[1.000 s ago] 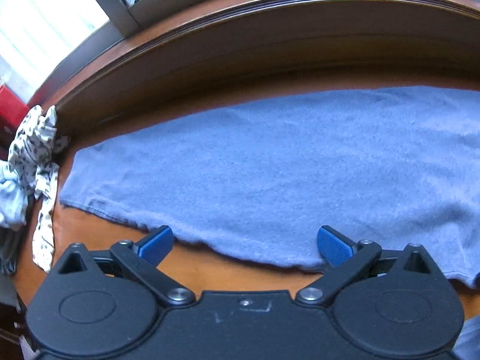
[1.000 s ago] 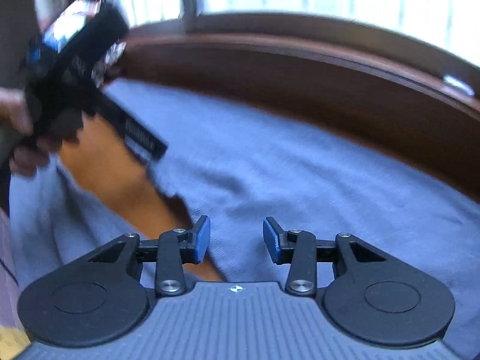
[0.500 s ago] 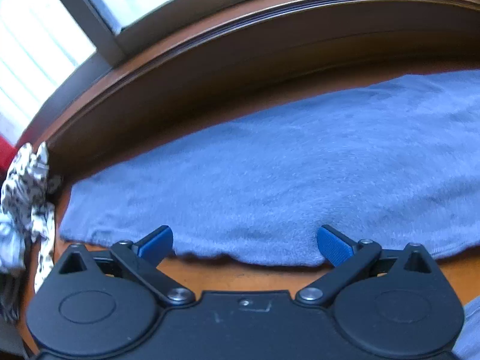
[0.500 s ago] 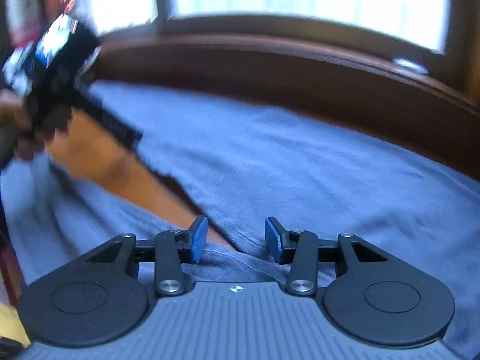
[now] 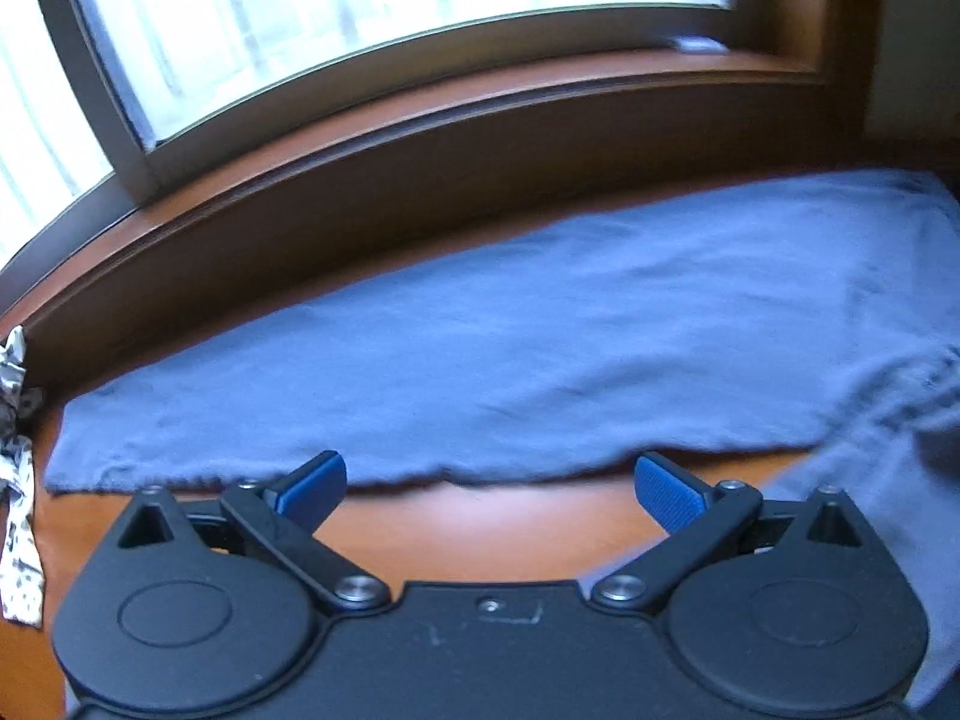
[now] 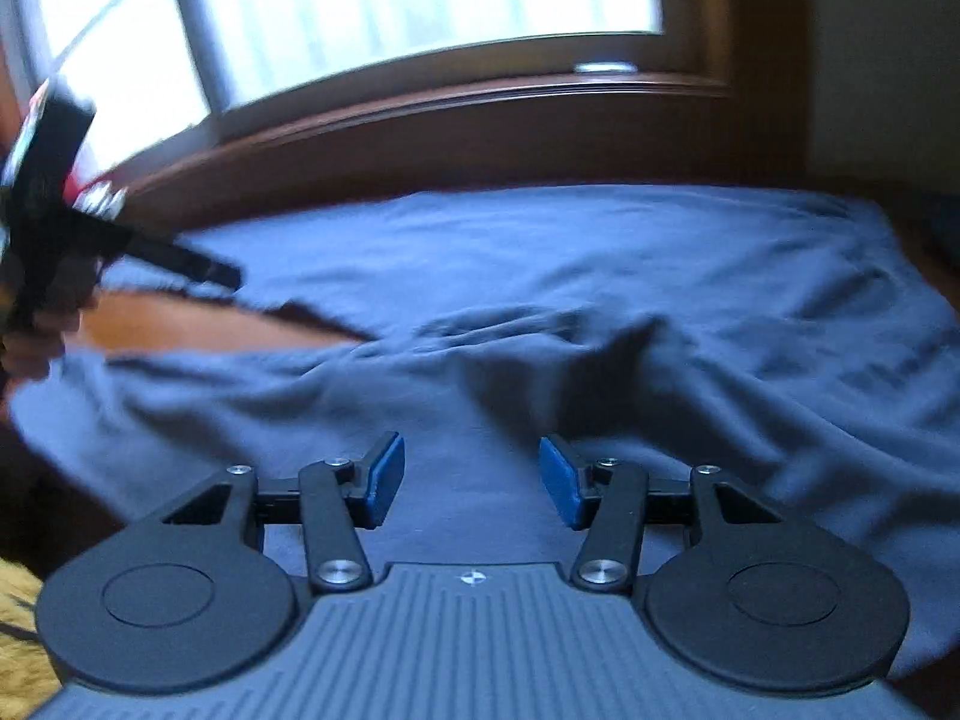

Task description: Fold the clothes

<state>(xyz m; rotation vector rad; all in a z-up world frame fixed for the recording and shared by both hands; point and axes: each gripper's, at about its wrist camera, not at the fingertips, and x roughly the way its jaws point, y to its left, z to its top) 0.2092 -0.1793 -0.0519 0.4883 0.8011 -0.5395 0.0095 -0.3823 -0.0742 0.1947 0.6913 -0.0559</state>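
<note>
A blue garment lies spread on the orange-brown table under the window. My left gripper hovers wide open just short of the cloth's near hem, nothing between its blue pads. In the right wrist view the same garment is rumpled into folds at its middle. My right gripper hangs above the cloth with its jaws opening and nothing pinched between them. The left gripper also shows at the left edge of the right wrist view, blurred, held by a hand.
A wooden window sill curves along the far side of the table. A white patterned cloth hangs at the left edge. A yellow surface shows at the lower left of the right wrist view.
Both grippers swung to the right along the garment and tilted up, so more window shows. The right gripper's jaws have spread wider. The left gripper stayed wide open.
</note>
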